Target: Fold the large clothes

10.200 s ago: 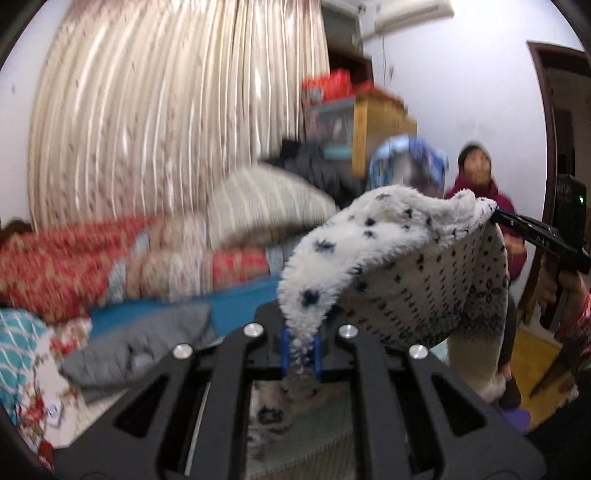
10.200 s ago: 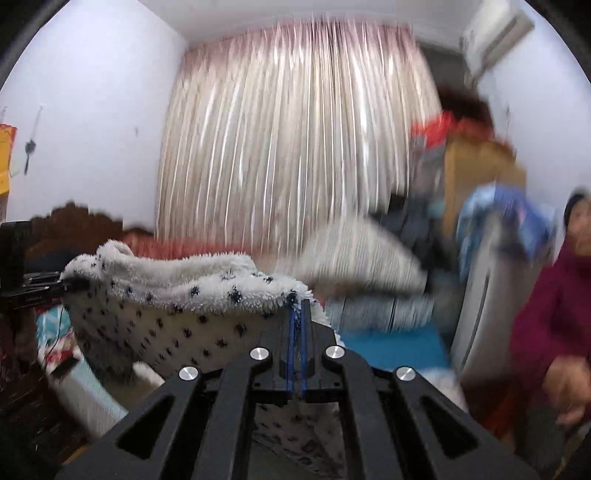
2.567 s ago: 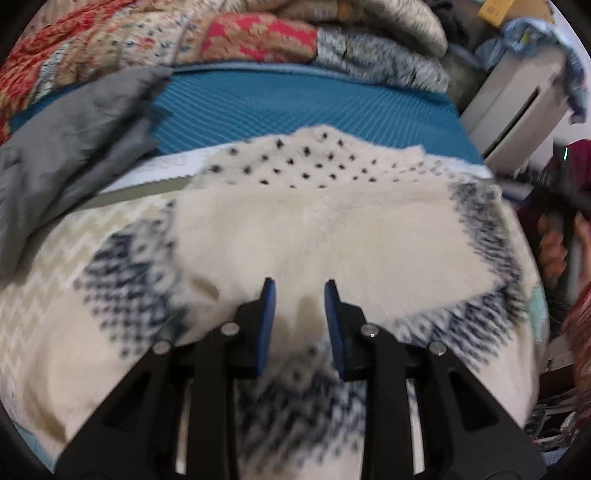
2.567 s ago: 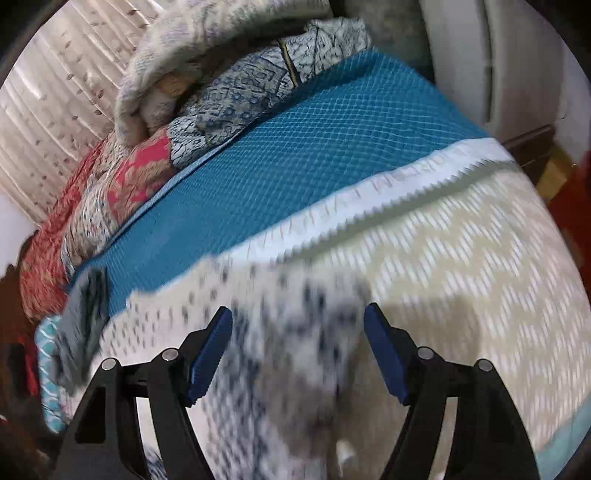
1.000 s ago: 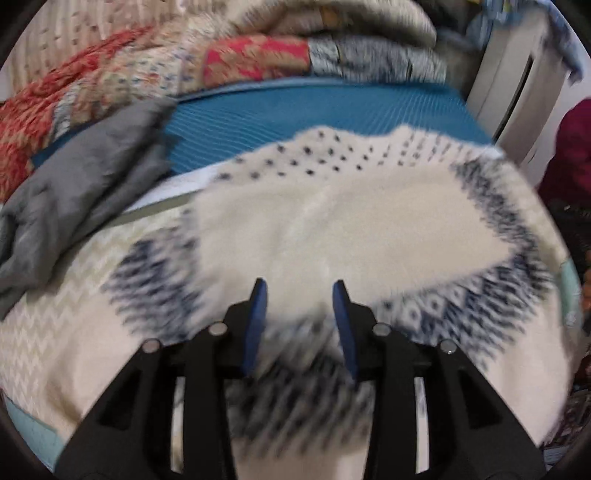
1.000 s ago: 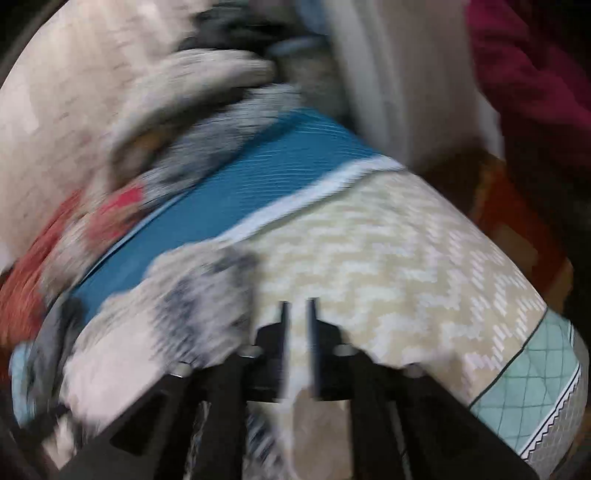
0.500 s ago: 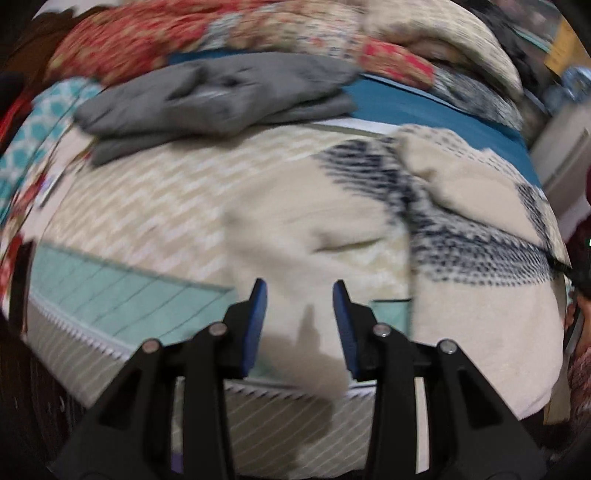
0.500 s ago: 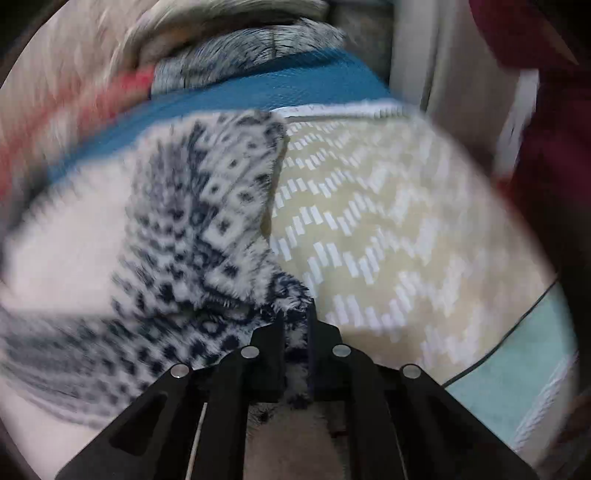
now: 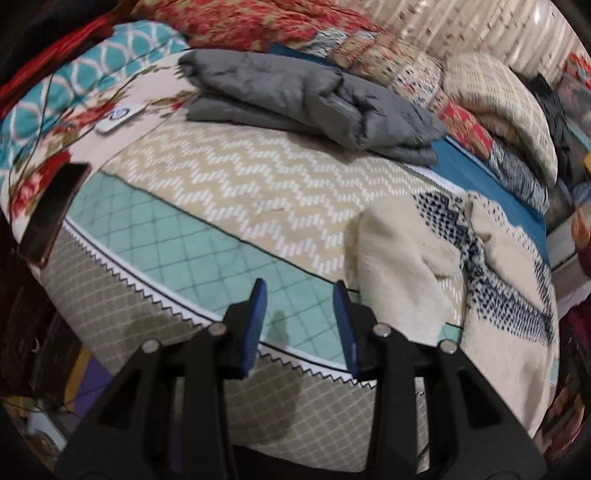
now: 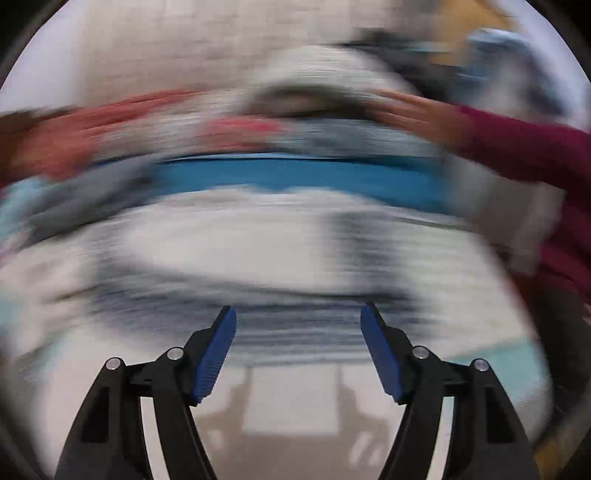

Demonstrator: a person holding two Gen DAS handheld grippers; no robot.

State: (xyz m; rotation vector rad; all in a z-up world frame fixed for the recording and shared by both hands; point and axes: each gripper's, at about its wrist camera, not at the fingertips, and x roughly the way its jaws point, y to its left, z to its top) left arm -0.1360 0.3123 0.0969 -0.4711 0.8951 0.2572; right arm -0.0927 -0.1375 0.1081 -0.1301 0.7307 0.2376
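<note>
Left gripper (image 9: pixel 300 291): jaws part-way apart, with nothing between the blue pads (image 9: pixel 255 325). It points steeply down over the near edge of the bed cover (image 9: pixel 236 184), above the mint diamond band and the zigzag border. It touches no cloth.

Right gripper (image 10: pixel 298 325): jaws wide and opening, with nothing between the pads (image 10: pixel 214 354). This view is heavily smeared by motion. The gripper's shadow falls on pale cloth below it; whether the fingertips touch that cloth cannot be told.

The cream sweater (image 9: pixel 454 266), with navy knitted bands and a fleecy lining, lies on the bed cover to the right of the left gripper, free of both grippers. Its near edge is just beside the left gripper's right finger in the picture. One fleecy flap is turned over the body, and a dotted part lies toward the blue sheet (image 9: pixel 491 181). In the right wrist view it appears only as a white and dark blur (image 10: pixel 280 258) ahead of the jaws.

Farther back lies a folded grey garment (image 9: pixel 317 99), resting on the chevron part of the cover. Behind it is a pile of red patterned quilts (image 9: pixel 258 26) and a cream pillow (image 9: pixel 506 96). A dark phone (image 9: pixel 51 210) sits at the left edge of the bed, with a small white device (image 9: pixel 120 118) beyond it.

A hand (image 10: pixel 417 114) with a maroon sleeve (image 10: pixel 524 144) reaches in from the right over the bedding.
</note>
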